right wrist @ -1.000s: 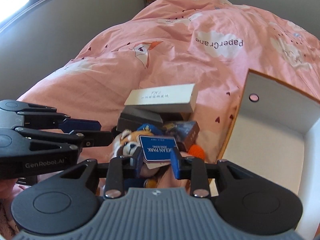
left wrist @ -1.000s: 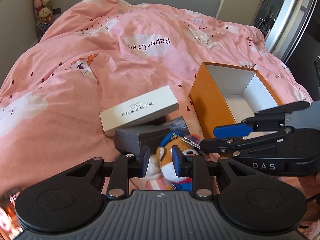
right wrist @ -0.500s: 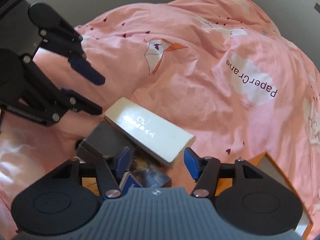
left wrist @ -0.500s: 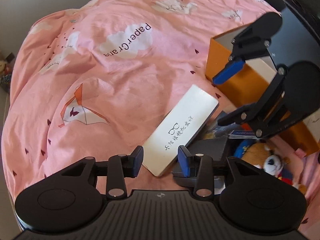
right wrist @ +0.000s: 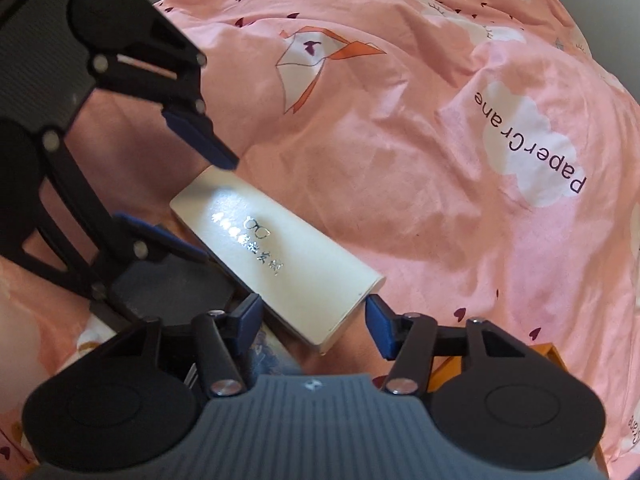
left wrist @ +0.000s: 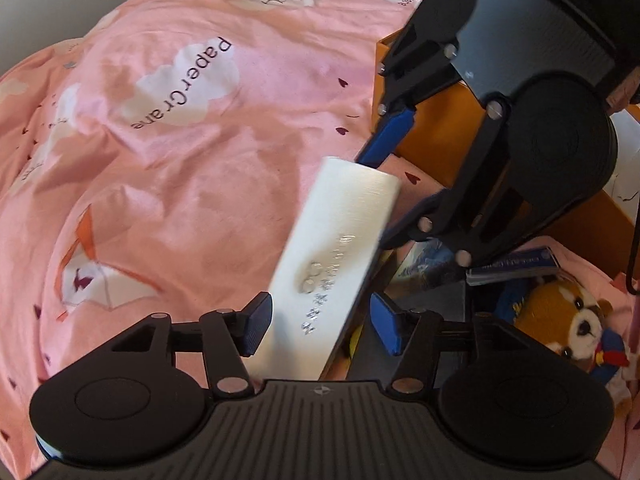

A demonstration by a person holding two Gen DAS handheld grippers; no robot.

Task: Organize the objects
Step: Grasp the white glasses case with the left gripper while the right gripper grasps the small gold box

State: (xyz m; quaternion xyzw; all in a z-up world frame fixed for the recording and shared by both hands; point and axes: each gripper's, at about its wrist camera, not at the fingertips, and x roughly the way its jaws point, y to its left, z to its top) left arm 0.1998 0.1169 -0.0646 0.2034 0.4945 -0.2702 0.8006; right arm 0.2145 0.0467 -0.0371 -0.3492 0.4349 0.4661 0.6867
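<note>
Left tongs (left wrist: 320, 330) straddle near end of white glasses box (left wrist: 340, 256), jaws apart, just been opening, pads not pressing. Right tongs (right wrist: 312, 320) straddle opposite end, jaws just been closing, small gaps either side, no grip yet. Likely two-ended lift toward orange box (left wrist: 436, 128) behind right tongs. Glasses box lies atop grey case (right wrist: 168, 288) on pink duvet (left wrist: 180, 160); long axis runs from one tongs to other.
</note>
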